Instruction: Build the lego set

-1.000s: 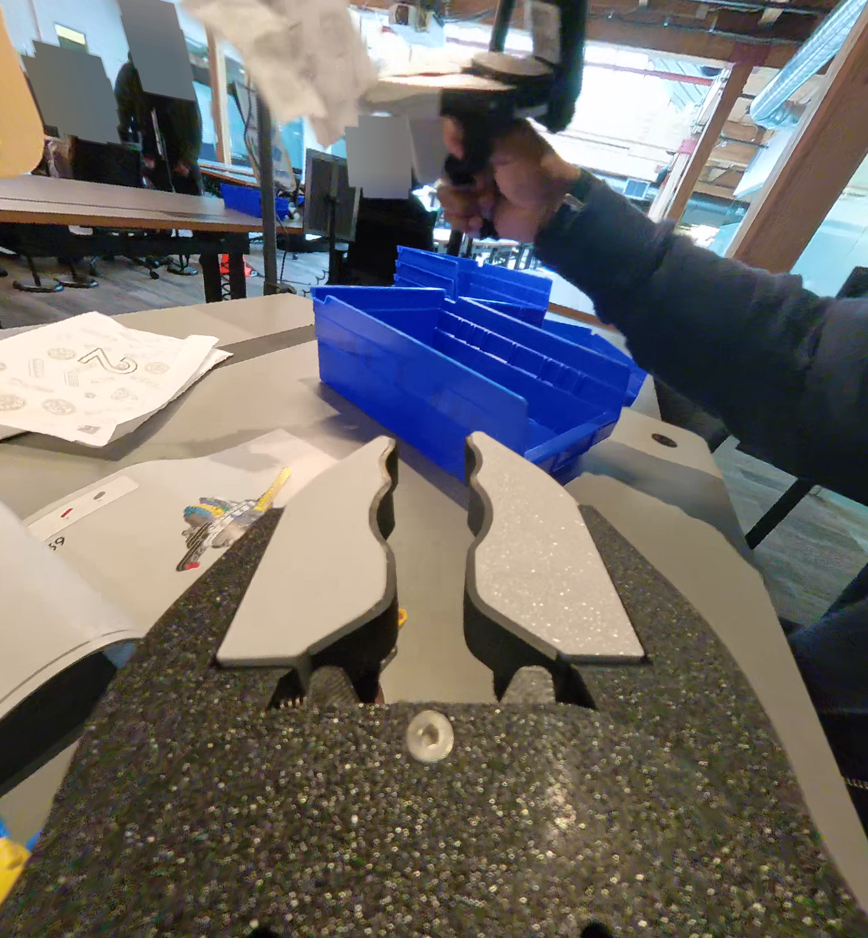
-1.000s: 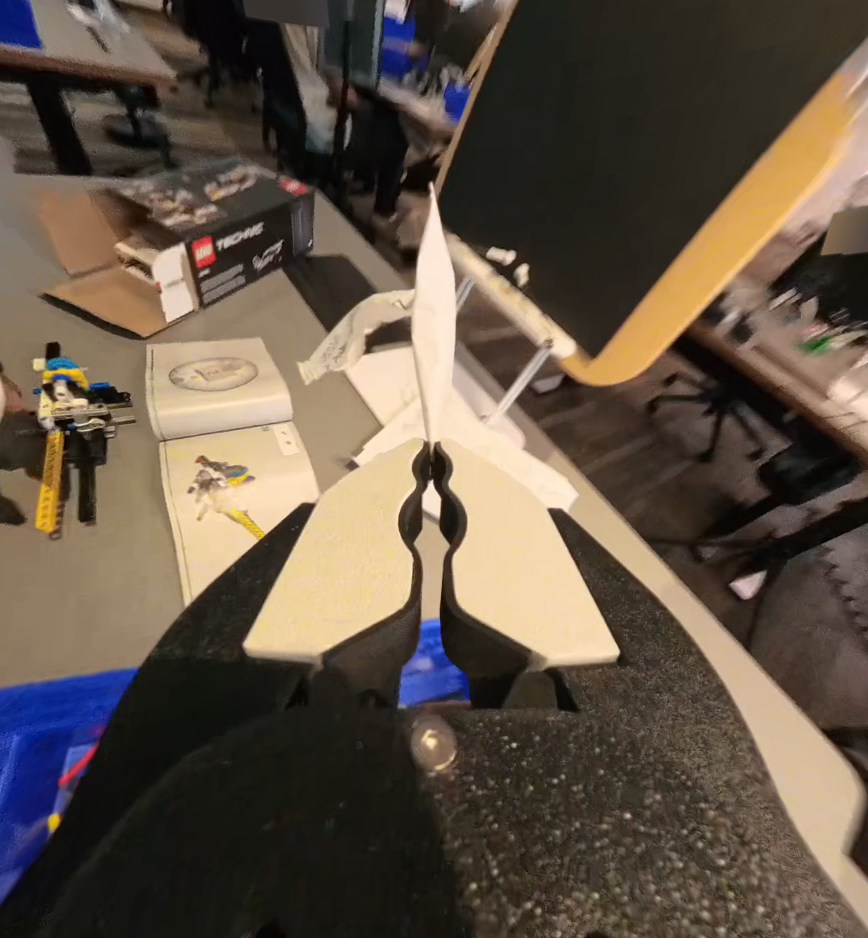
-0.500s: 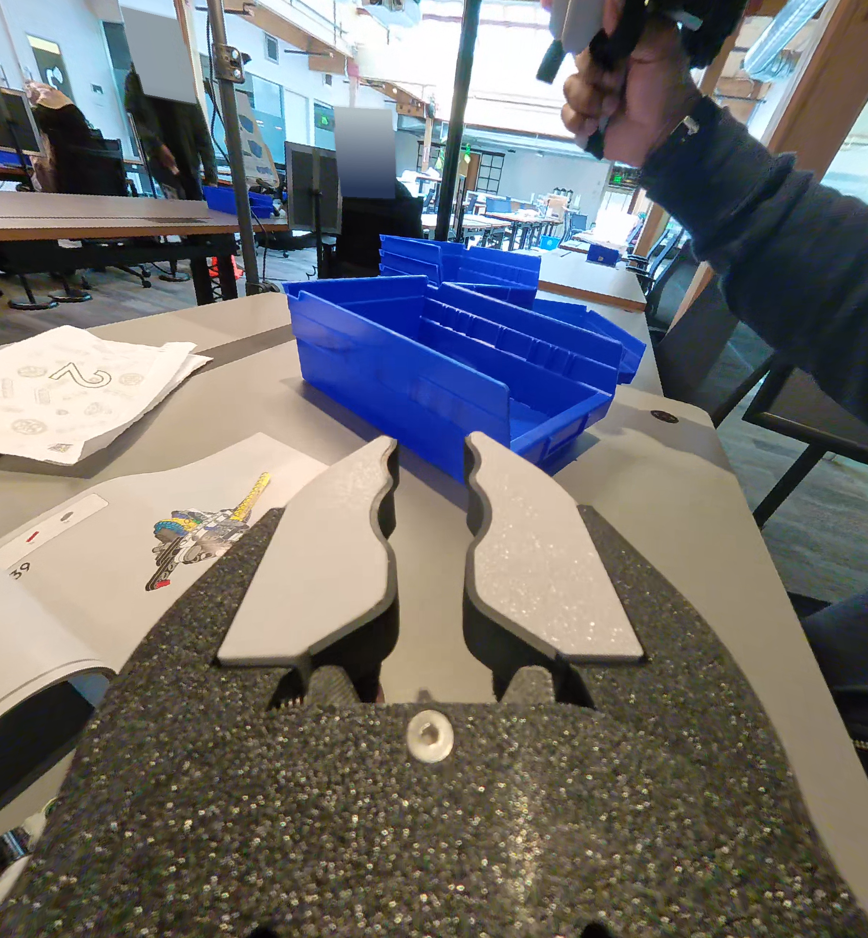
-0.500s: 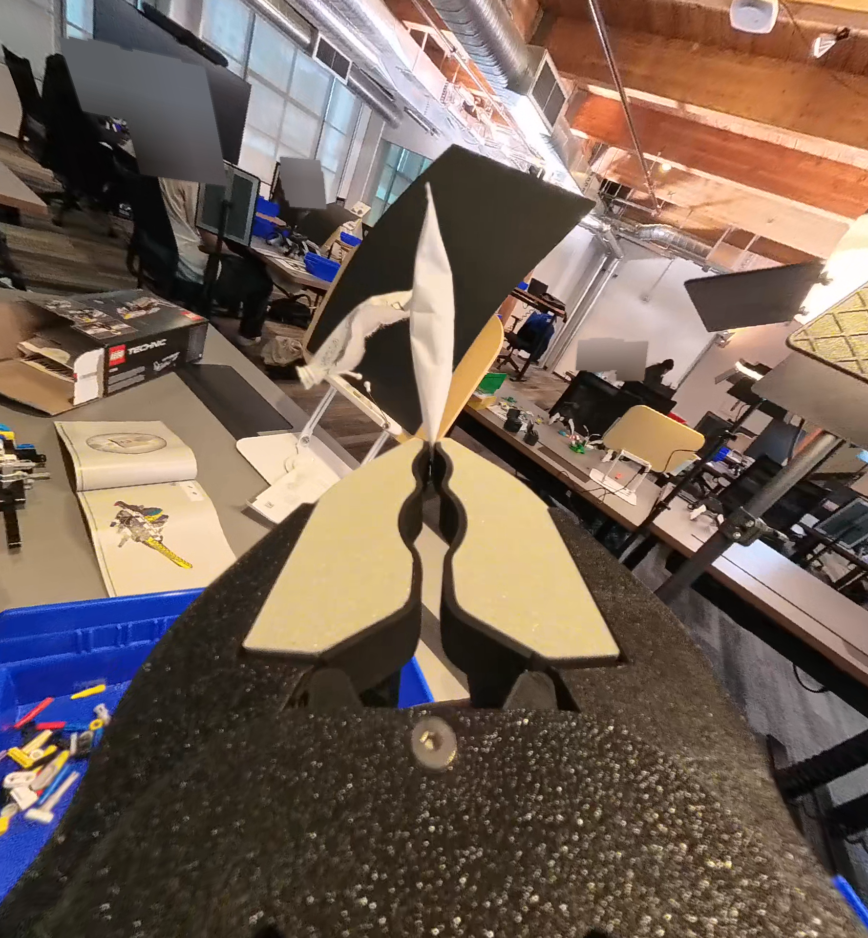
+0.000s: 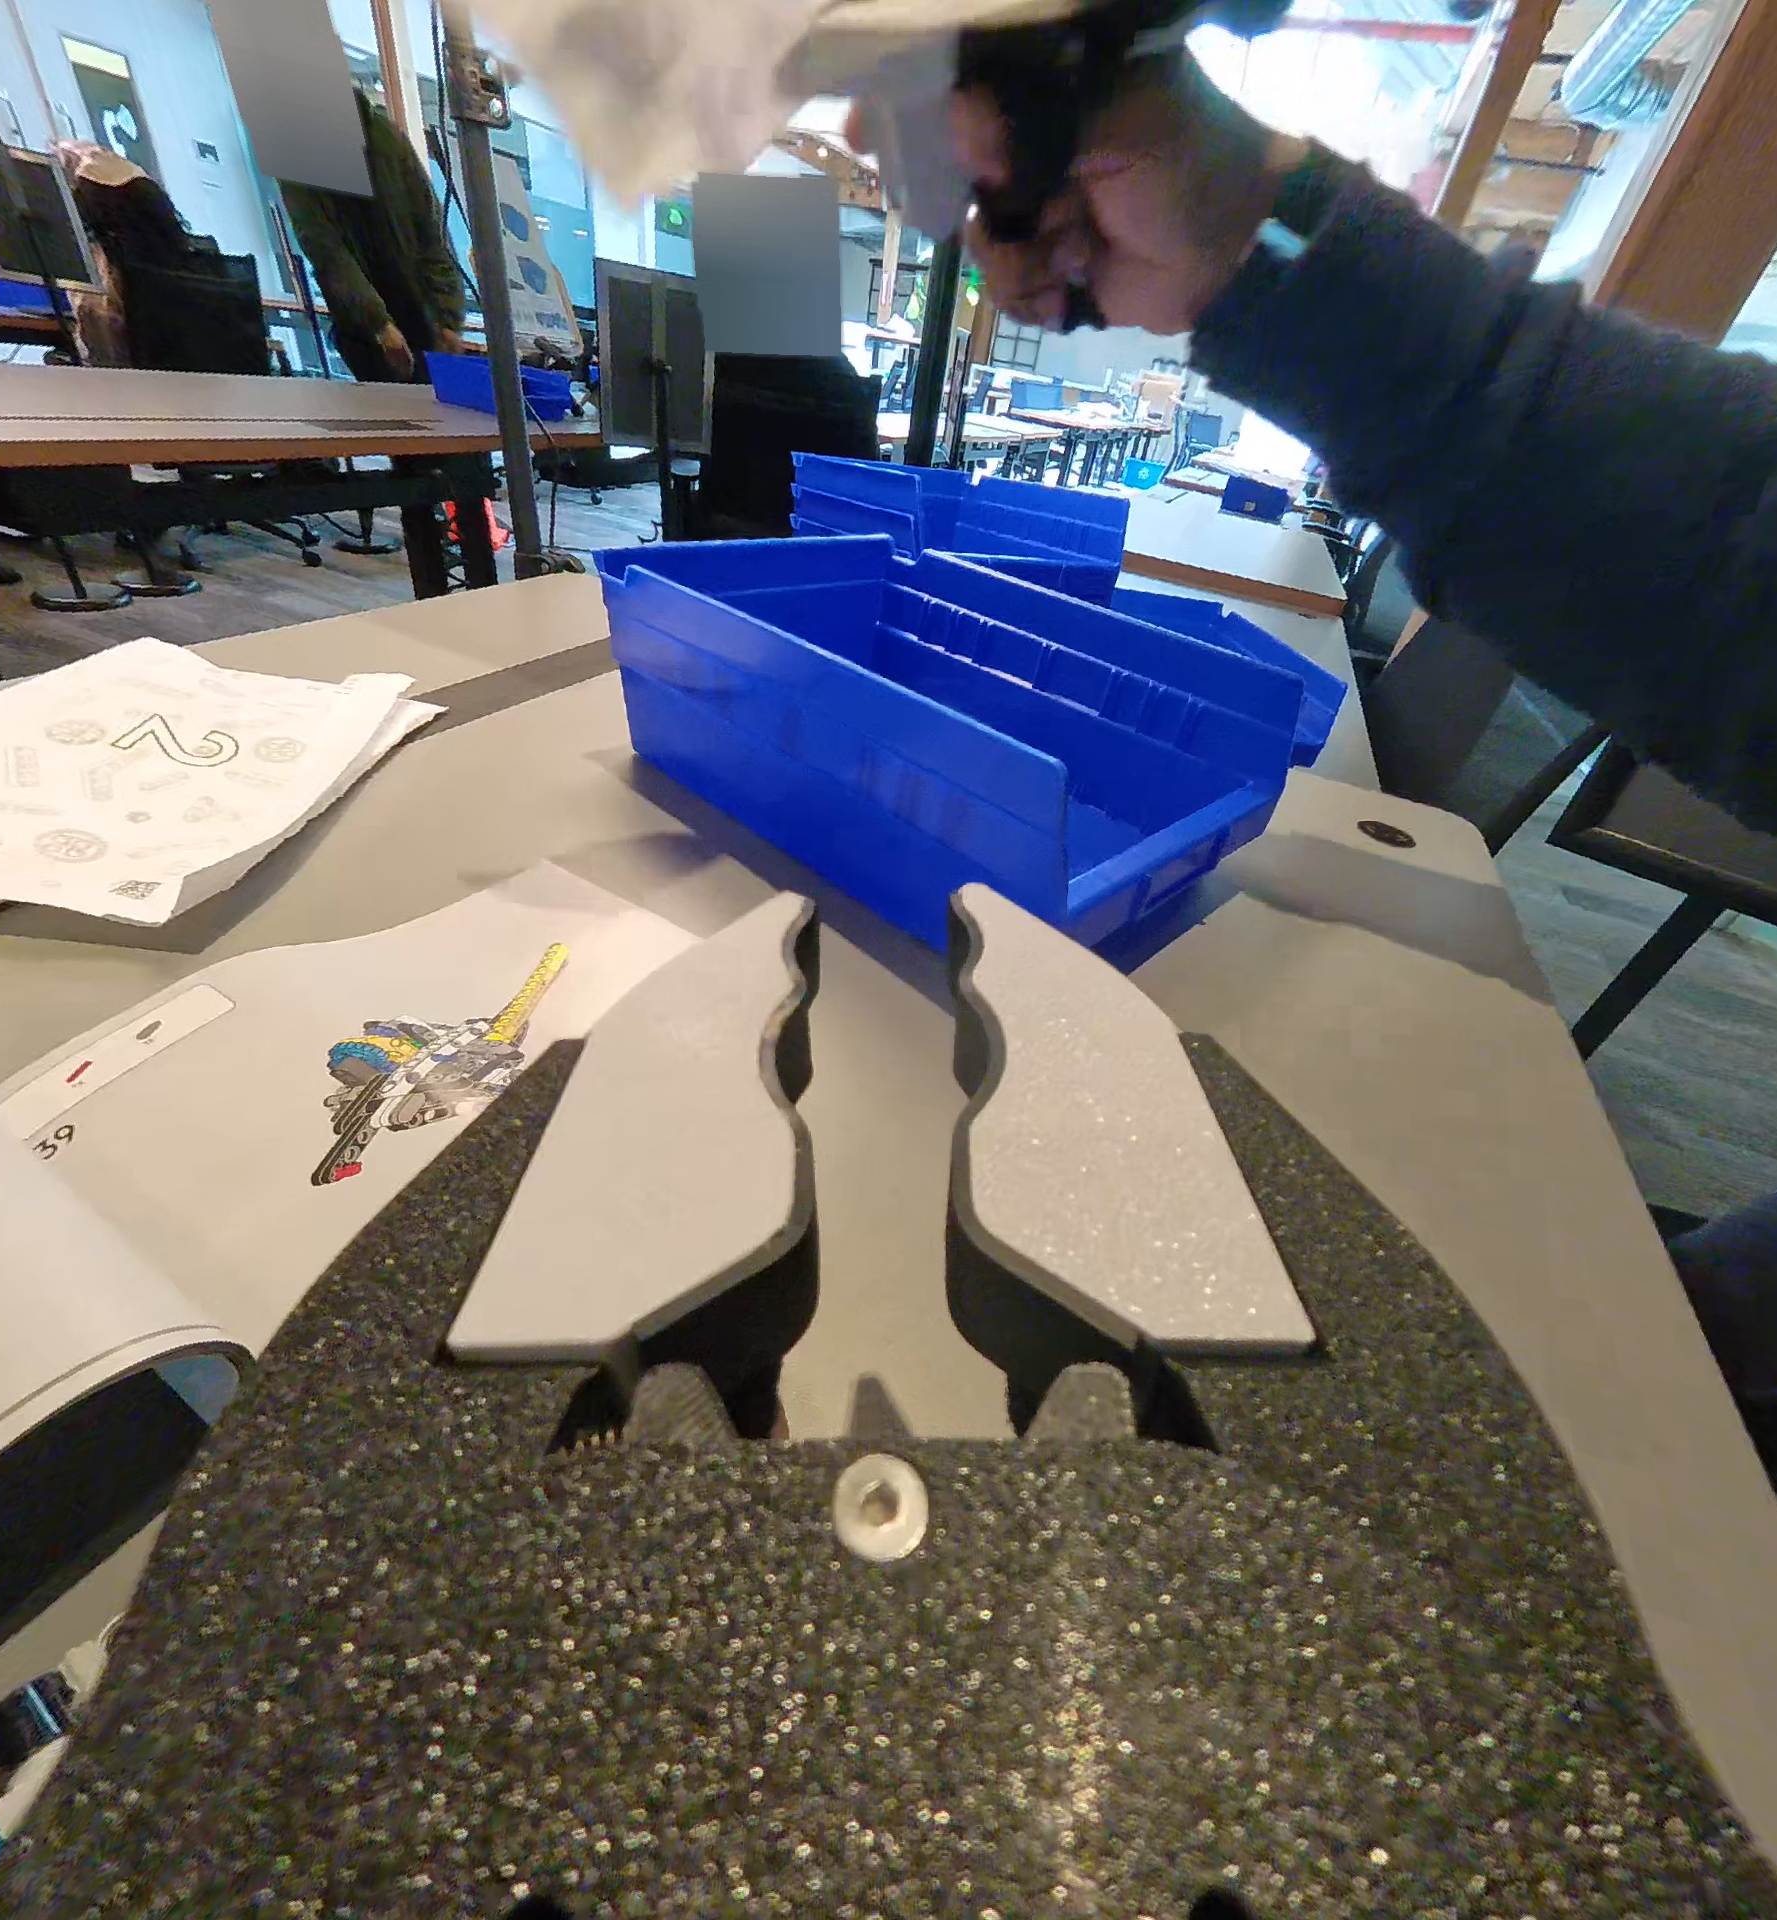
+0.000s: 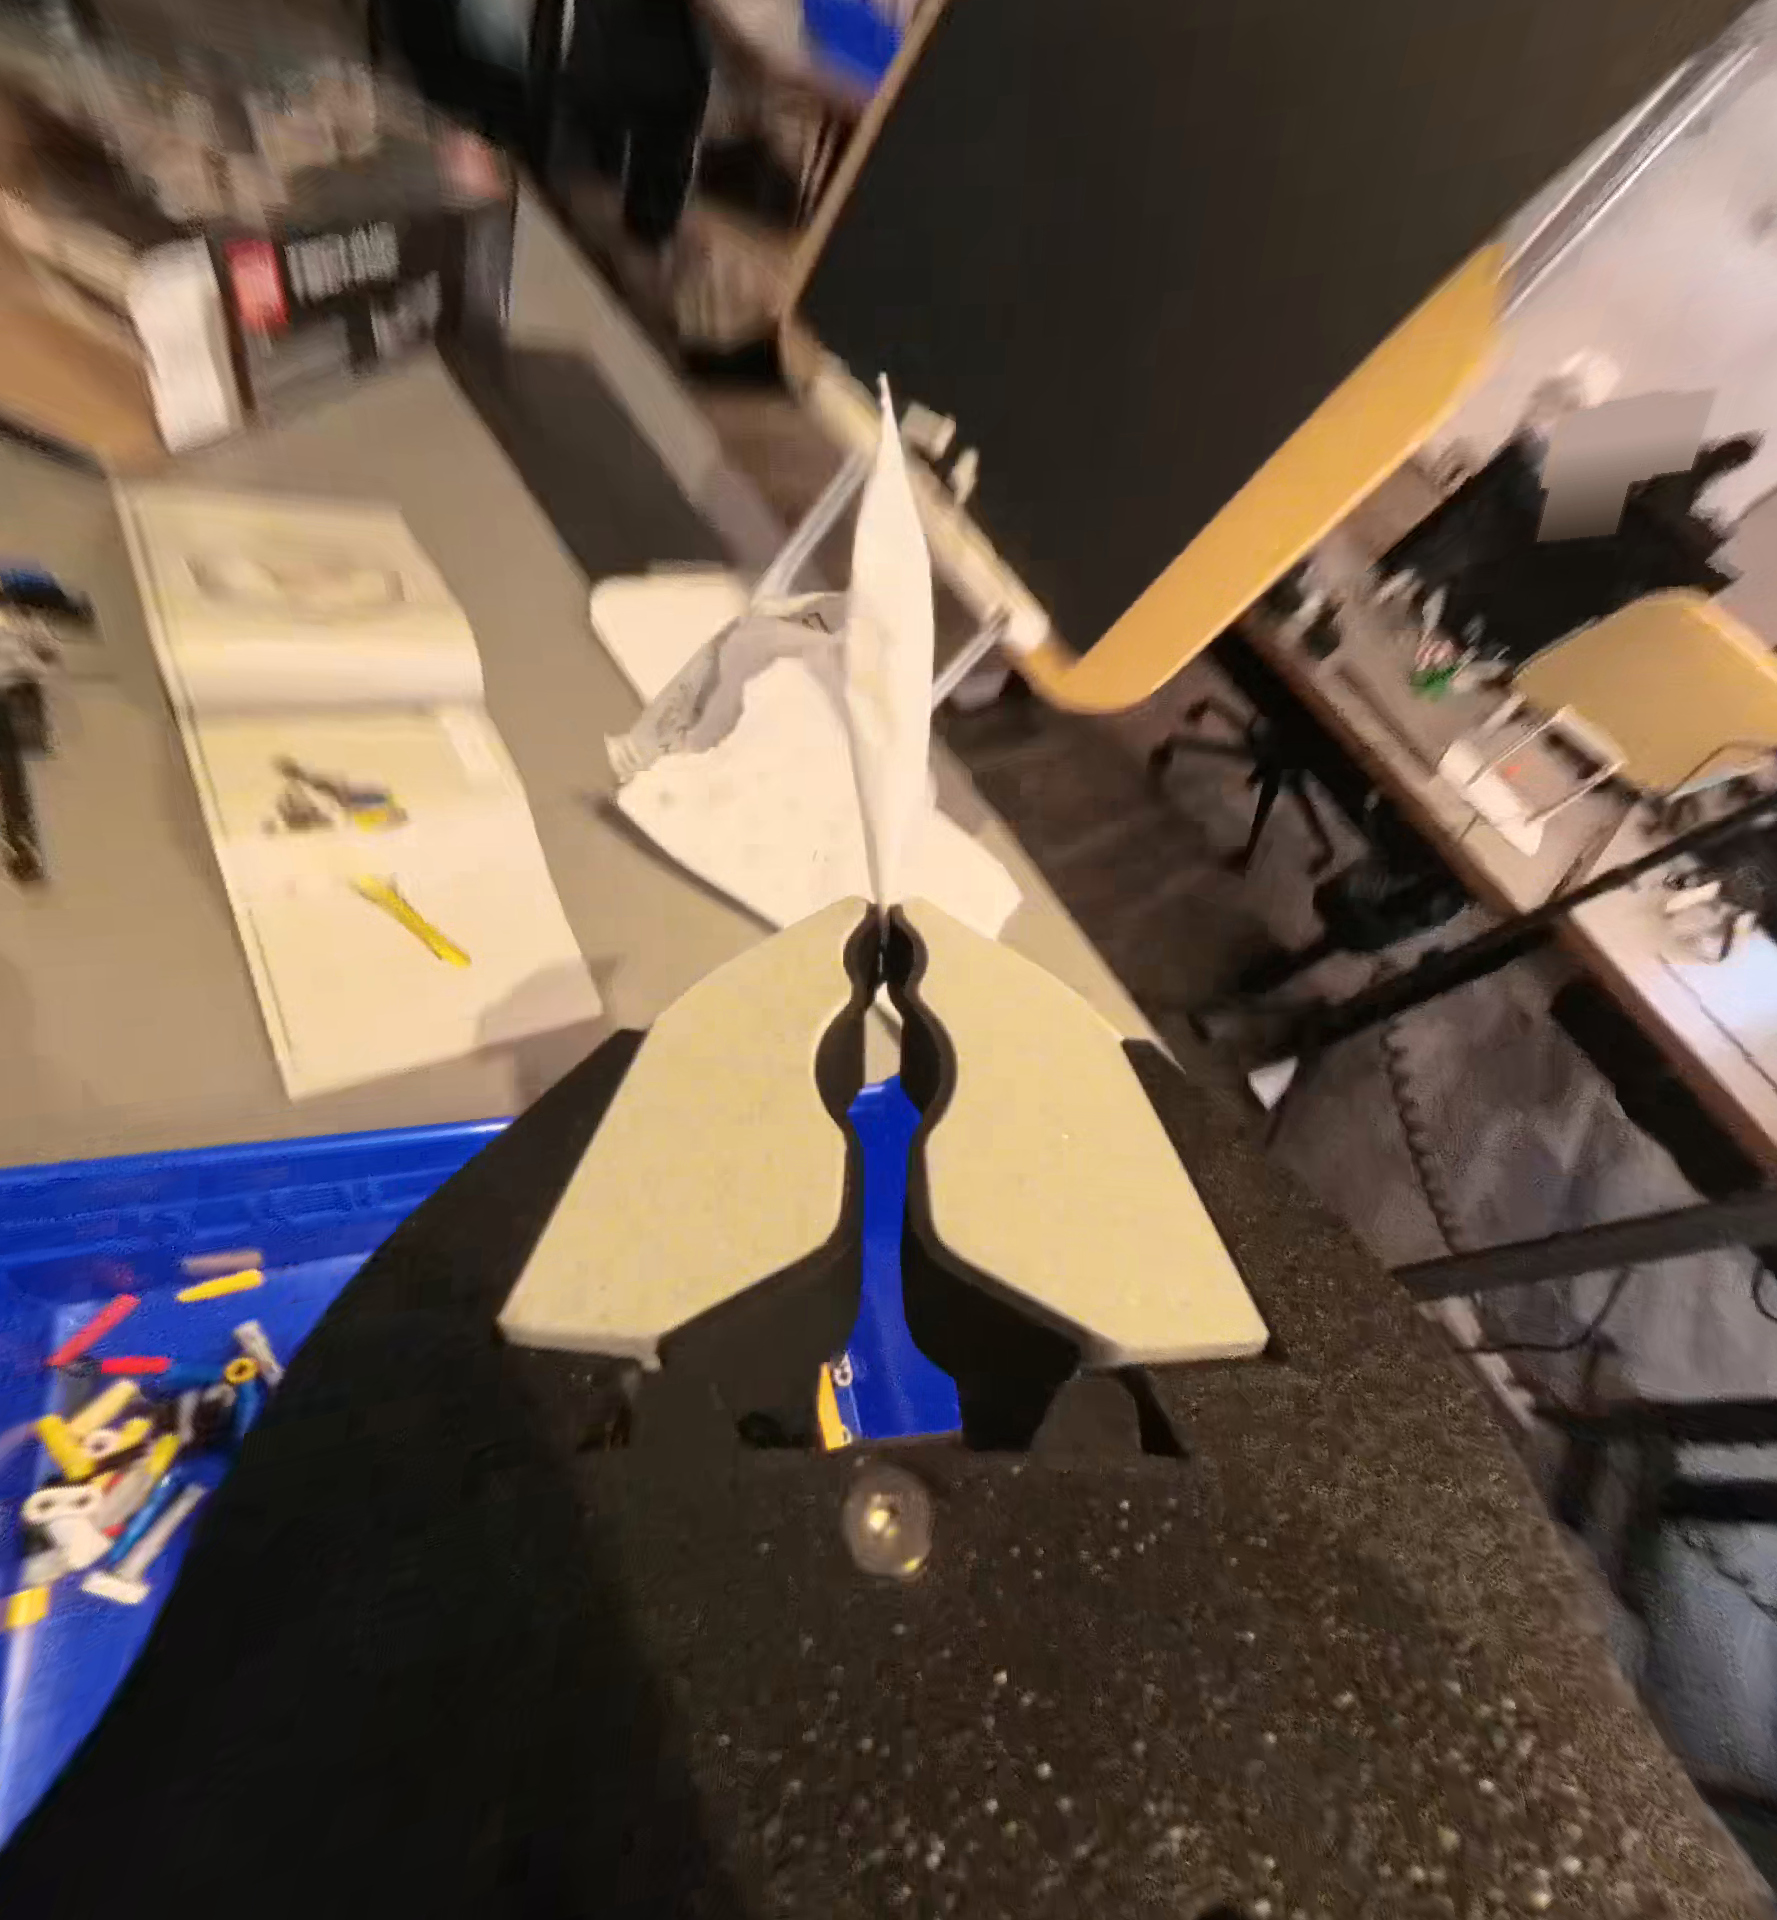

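Right tool (image 6: pixel 884 914) swung back down over blue bin (image 6: pixel 136 1205), clamping paper bag (image 6: pixel 889 665)

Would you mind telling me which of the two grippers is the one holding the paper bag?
The right gripper: its fingers are pinched shut on the white paper bag. The left gripper is open and empty.

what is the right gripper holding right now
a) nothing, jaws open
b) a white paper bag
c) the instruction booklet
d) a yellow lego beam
b: in the right wrist view the right gripper has its jaws shut at the tips on a thin, crumpled white paper bag that sticks up from them, above the blue bin.
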`<action>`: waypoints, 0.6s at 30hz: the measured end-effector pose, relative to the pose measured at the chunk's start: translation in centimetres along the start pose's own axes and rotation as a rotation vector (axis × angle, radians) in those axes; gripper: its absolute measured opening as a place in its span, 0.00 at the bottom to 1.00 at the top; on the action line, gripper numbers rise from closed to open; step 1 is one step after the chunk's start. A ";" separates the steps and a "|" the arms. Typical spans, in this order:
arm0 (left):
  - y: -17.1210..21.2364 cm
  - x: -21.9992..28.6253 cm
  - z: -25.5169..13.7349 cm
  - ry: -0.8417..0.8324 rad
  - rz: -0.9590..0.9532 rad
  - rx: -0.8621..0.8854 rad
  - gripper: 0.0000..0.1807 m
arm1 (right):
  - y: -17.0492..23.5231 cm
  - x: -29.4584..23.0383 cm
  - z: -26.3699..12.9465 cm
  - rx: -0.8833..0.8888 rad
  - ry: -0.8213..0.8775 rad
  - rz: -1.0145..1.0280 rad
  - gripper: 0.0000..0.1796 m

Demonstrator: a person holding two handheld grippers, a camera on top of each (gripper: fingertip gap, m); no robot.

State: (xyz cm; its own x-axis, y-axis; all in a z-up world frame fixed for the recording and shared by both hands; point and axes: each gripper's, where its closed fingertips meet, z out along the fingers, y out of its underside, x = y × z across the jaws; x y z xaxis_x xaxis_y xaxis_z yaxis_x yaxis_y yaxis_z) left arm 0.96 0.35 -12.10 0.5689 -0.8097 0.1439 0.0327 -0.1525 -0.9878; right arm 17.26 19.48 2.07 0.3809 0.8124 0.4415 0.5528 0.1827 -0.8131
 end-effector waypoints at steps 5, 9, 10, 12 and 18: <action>0.5 -0.6 -0.1 -0.023 0.008 -0.016 0.13 | 3.8 -6.2 13.8 -0.342 -0.256 0.010 0.00; 0.6 -1.3 -0.3 -0.045 0.005 -0.018 0.12 | 5.7 -7.5 20.3 -0.468 -0.377 0.171 0.00; 0.7 -1.4 -0.4 -0.048 0.002 -0.019 0.12 | 6.3 -7.5 21.3 -0.494 -0.392 0.198 0.00; 0.7 -1.6 -0.4 -0.050 -0.007 -0.019 0.12 | 7.3 -7.2 22.7 -0.524 -0.390 0.229 0.01; 0.8 -2.0 -0.6 -0.059 -0.011 -0.021 0.12 | 10.0 -5.0 22.0 -0.652 -0.247 0.129 0.18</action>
State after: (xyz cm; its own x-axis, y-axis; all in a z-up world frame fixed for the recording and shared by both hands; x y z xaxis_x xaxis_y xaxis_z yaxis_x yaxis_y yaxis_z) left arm -0.65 1.50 -13.10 0.6158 -0.7733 0.1508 0.0223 -0.1742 -0.9845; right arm 4.56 29.48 -16.64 0.3365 0.9212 0.1953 0.8752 -0.2294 -0.4260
